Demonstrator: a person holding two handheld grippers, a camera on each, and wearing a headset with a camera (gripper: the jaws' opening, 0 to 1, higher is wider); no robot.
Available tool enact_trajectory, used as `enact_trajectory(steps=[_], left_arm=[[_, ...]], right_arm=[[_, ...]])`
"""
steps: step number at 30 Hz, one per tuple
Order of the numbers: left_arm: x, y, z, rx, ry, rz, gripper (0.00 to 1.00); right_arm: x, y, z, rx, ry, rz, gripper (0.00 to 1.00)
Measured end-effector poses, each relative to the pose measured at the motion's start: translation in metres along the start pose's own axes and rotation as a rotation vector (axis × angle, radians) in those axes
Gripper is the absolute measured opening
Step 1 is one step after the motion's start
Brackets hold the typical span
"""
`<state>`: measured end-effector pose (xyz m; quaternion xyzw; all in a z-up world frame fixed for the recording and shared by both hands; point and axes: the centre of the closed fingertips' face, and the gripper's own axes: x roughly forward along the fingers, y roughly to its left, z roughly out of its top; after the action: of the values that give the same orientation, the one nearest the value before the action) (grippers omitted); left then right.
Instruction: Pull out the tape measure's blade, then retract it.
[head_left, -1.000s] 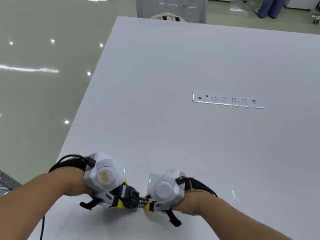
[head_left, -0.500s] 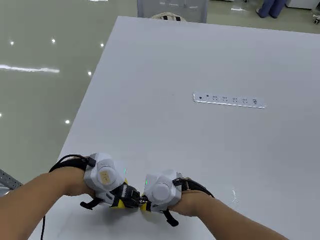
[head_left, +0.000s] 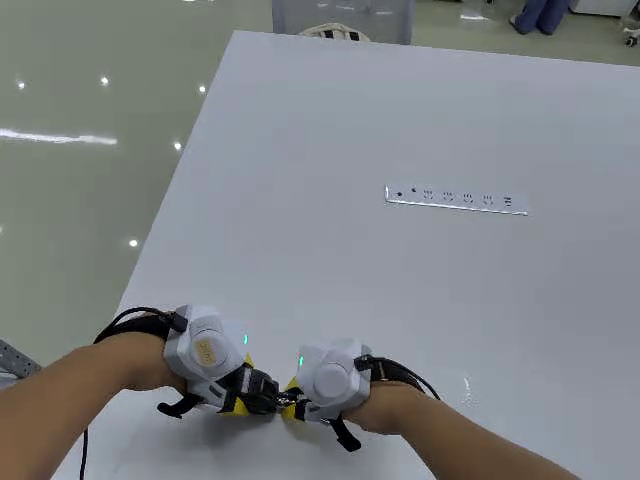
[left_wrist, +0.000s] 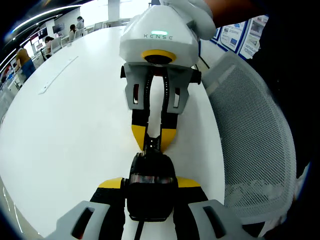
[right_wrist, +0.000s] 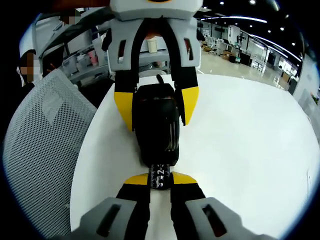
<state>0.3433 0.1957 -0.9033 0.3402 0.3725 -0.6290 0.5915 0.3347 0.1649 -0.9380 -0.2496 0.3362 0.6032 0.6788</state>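
**Clamped from both ends, close to the edge**

We see the black tape measure (left_wrist: 151, 187) clamped in the left hand-held gripper (left_wrist: 150, 182), its short blade (right_wrist: 160, 176) pinched by the right hand-held gripper (right_wrist: 161, 179) facing it. The bench (head_left: 400, 300) edge runs just beside both; open surface spreads beyond them.

White table (head_left: 350, 130), glossy floor (head_left: 80, 200), mesh chair (left_wrist: 255, 150)

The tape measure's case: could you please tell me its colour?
Black case, best seen in the right gripper view.
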Motion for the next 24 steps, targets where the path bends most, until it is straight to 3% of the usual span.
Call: enact_trajectory(steps=[5, 24], left_arm=[[0.0001, 0.0001, 0.0, -0.001, -0.002, -0.001, 0.34], [0.0003, 0.0007, 0.0002, -0.012, -0.008, 0.0, 0.34]], right_arm=[[0.0005, 0.0017, -0.0003, -0.043, 0.016, -0.003, 0.13], [-0.0054, 0.0, -0.0075, -0.004, 0.028, -0.009, 0.14]])
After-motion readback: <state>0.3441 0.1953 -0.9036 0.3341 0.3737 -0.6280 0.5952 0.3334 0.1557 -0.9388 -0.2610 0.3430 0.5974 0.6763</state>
